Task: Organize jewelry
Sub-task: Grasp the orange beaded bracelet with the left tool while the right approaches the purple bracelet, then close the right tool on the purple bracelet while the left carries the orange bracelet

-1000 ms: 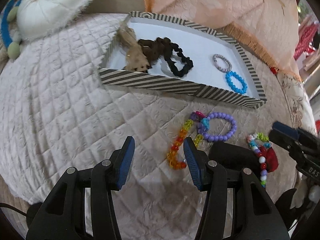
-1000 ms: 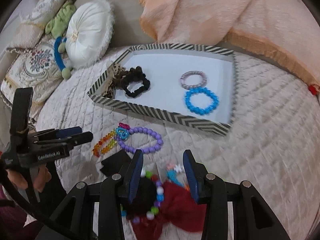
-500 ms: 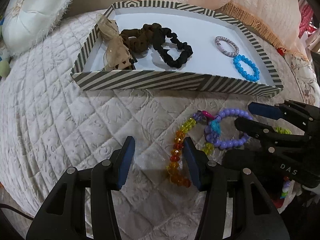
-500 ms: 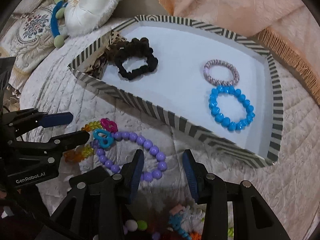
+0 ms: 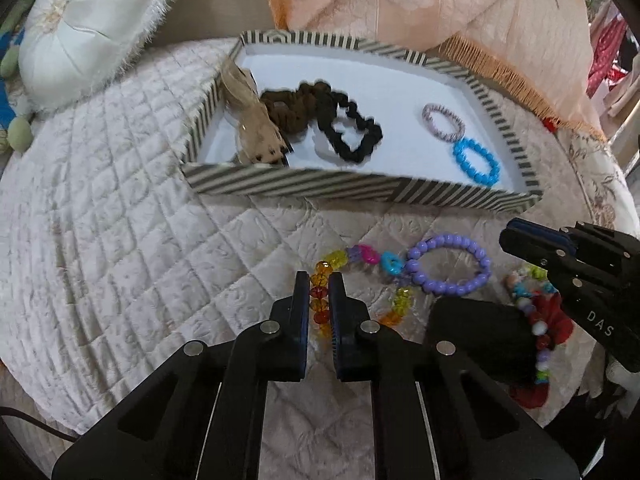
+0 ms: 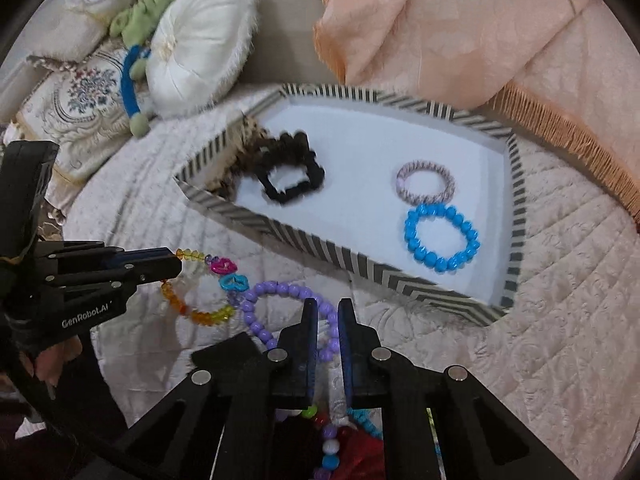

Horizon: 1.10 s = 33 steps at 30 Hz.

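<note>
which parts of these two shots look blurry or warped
Left wrist view: the striped tray and black scrunchie are smeared by motion blur; fisheye bends the quilt into a dome. Right wrist view: the scrunchie is also smeared, while the blue bracelet is sharper.

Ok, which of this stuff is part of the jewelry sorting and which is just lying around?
Job:
striped tray
amber bead bracelet
purple bead bracelet
blue bead bracelet
left gripper
right gripper

Lying about:
white round cushion
peach blanket

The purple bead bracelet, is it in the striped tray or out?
Out. The purple bead bracelet lies on the quilt, before the striped tray.
</note>
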Each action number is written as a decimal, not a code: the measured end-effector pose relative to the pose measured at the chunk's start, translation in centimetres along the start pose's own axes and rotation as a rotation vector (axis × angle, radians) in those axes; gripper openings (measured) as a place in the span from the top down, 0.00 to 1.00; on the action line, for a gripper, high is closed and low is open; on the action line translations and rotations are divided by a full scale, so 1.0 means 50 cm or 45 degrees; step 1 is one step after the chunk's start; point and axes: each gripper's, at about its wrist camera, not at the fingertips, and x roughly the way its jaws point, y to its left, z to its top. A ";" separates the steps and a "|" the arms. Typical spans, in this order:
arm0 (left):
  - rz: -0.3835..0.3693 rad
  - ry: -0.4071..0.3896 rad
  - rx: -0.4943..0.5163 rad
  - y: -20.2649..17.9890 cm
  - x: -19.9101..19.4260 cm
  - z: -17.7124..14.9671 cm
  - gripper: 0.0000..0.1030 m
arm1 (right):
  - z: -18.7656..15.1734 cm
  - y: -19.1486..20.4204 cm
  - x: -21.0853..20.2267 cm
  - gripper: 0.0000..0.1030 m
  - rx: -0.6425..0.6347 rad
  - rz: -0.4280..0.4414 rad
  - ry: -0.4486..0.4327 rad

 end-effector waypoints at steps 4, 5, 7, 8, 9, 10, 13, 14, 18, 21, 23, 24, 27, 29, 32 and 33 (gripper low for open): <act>-0.017 -0.049 -0.008 0.007 -0.050 0.009 0.92 | 0.010 0.002 -0.032 0.91 -0.002 0.009 -0.032; -0.017 -0.061 -0.007 0.007 -0.059 0.011 0.92 | 0.013 0.002 -0.032 0.91 0.005 0.035 -0.017; -0.015 -0.078 -0.007 0.009 -0.073 0.016 0.92 | 0.015 0.013 -0.009 0.91 -0.011 0.064 0.054; -0.015 -0.088 -0.009 0.010 -0.082 0.016 0.92 | 0.011 0.018 0.003 0.90 -0.030 0.042 0.075; -0.016 -0.092 -0.012 0.011 -0.087 0.018 0.92 | 0.008 0.023 0.021 0.85 -0.057 0.016 0.106; -0.017 -0.093 -0.012 0.010 -0.088 0.020 0.92 | 0.004 0.024 0.037 0.68 -0.067 -0.004 0.135; -0.011 -0.089 -0.014 0.013 -0.095 0.015 0.92 | -0.005 0.011 0.083 0.58 -0.033 -0.008 0.193; -0.010 -0.088 -0.012 0.013 -0.095 0.012 0.92 | -0.006 0.008 0.095 0.59 -0.032 -0.014 0.207; -0.008 -0.077 -0.027 0.022 -0.092 0.006 0.92 | -0.004 0.012 0.124 0.79 -0.089 -0.076 0.179; -0.003 -0.080 -0.040 0.028 -0.096 0.009 0.92 | 0.012 0.010 0.102 0.92 -0.088 -0.049 0.158; -0.002 -0.090 -0.040 0.031 -0.104 0.013 0.92 | 0.022 0.002 0.075 0.92 -0.076 -0.041 0.118; 0.000 -0.100 -0.039 0.032 -0.110 0.016 0.92 | 0.028 -0.001 0.053 0.92 -0.060 -0.025 0.088; 0.003 -0.116 -0.036 0.031 -0.122 0.026 0.92 | 0.039 0.000 -0.004 0.92 -0.055 -0.007 0.017; 0.008 -0.127 -0.031 0.028 -0.129 0.033 0.92 | 0.045 0.002 -0.035 0.92 -0.057 -0.002 -0.022; 0.017 -0.146 -0.010 0.016 -0.140 0.042 0.92 | 0.058 0.000 -0.077 0.92 -0.064 -0.009 -0.067; 0.024 -0.153 0.000 0.010 -0.145 0.047 0.92 | 0.063 -0.003 -0.089 0.92 -0.059 -0.010 -0.080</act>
